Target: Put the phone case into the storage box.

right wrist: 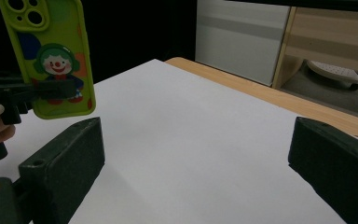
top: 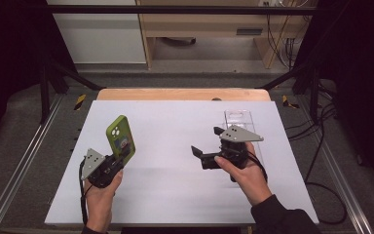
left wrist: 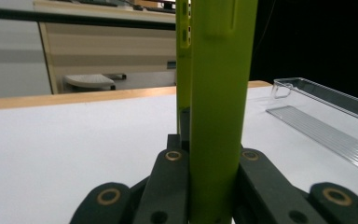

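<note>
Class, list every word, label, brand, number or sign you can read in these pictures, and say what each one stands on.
None can be read.
Green phone case, held in the left gripper: a clown picture, no lettering.
Clear plastic tray: no print visible.
Right gripper: its grey plate has holes, no markings.
Drawer label on the far cabinet: too small to read.
</note>
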{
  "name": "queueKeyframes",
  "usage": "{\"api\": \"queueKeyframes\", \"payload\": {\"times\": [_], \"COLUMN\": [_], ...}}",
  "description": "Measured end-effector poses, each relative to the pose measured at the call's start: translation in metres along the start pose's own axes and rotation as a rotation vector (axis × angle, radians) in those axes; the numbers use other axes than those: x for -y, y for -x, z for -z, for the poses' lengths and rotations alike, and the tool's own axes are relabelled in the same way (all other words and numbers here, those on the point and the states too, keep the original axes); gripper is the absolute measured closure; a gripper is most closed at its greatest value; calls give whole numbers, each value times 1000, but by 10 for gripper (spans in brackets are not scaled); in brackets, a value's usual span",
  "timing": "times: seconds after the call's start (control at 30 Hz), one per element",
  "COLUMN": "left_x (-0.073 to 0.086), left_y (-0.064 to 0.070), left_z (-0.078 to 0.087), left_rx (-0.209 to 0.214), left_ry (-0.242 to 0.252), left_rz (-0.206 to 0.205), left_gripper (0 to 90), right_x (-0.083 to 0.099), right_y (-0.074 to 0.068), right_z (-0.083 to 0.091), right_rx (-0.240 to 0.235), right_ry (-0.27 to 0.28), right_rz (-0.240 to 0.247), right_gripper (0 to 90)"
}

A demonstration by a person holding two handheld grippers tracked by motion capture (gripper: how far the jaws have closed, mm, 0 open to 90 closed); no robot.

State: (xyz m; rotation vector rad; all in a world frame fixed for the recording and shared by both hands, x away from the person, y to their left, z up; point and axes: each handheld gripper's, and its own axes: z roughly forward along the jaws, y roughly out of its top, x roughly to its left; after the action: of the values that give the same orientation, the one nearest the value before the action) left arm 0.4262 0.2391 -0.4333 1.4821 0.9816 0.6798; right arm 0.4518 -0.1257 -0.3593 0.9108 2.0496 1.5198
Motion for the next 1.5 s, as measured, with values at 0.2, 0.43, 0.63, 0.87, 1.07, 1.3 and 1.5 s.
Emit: {"api": "queueKeyframes", "payload": {"times": [0.2, 0.43, 0.63, 0.87, 1.07, 1.3, 1.5], "left_x": [6, 11, 15, 18, 20, 23, 24], "left_y": [4, 14, 21, 29, 38, 46, 50], "left_z": [-5, -11, -15, -18, -21, -24, -24], "left_rx": [45, 107, 143, 184, 228, 260, 269], "left_ry": [-26, -53, -77, -92, -99, -107, -106], "left_rz": [52, 84, 102, 116, 130, 135, 126], "left_gripper": [869, 869, 869, 869, 870, 869, 869], "right_x": [7, 12, 16, 19, 17, 14, 12], "right_y": [-8, -19, -29, -40, -51, -62, -68], "right_z": [-10, -24, -35, -47, -54, -59, -63], "right_rx": [-14, -34, -43, -40, -52, -74, -87], "right_ry": [-11, -42, -59, -56, -52, -38, -23], "right_rz": [-24, -75, -76, -76, -75, -67, -83], "right_gripper": [42, 47, 45, 44, 44, 40, 39]}}
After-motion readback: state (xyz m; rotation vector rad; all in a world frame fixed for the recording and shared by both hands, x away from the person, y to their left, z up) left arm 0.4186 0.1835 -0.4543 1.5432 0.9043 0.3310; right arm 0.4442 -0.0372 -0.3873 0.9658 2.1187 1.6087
